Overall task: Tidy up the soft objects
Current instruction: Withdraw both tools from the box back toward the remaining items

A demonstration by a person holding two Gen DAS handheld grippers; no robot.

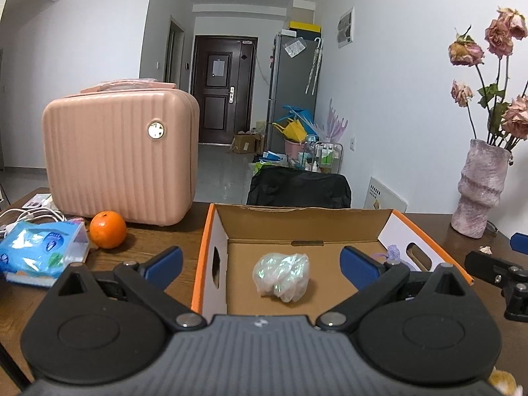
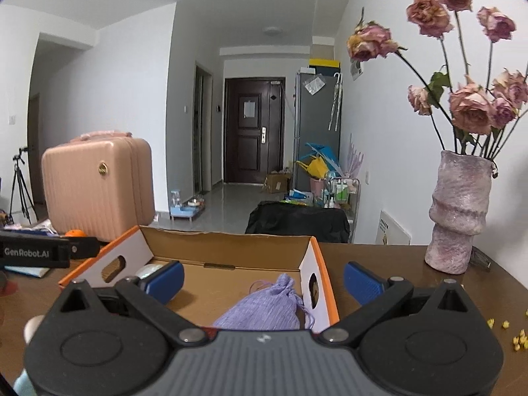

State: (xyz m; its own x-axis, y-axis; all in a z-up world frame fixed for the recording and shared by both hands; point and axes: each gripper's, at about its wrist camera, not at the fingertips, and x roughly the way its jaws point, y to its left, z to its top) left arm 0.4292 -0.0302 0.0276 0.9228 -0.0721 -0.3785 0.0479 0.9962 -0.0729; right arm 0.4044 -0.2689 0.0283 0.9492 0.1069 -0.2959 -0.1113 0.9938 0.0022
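An open cardboard box (image 1: 307, 222) with orange rims sits on the dark wooden table. On its floor lies a crumpled iridescent plastic bundle (image 1: 282, 276). A lilac drawstring pouch (image 2: 264, 307) lies against the box's (image 2: 227, 247) right wall, with only a sliver of the pouch (image 1: 392, 252) showing in the left wrist view. My left gripper (image 1: 262, 264) hovers open over the box's near edge, nothing between its blue pads. My right gripper (image 2: 264, 280) is open too, just above the pouch and astride the box's right wall. The right gripper's side (image 1: 498, 270) shows at the left view's right edge.
A pink ribbed case (image 1: 120, 155) stands at the table's back left, with an orange (image 1: 108, 229) and a blue tissue pack (image 1: 39, 250) before it. A pink vase of dried roses (image 2: 457, 211) stands at the right. Yellow crumbs (image 2: 518, 336) dot the table's right side.
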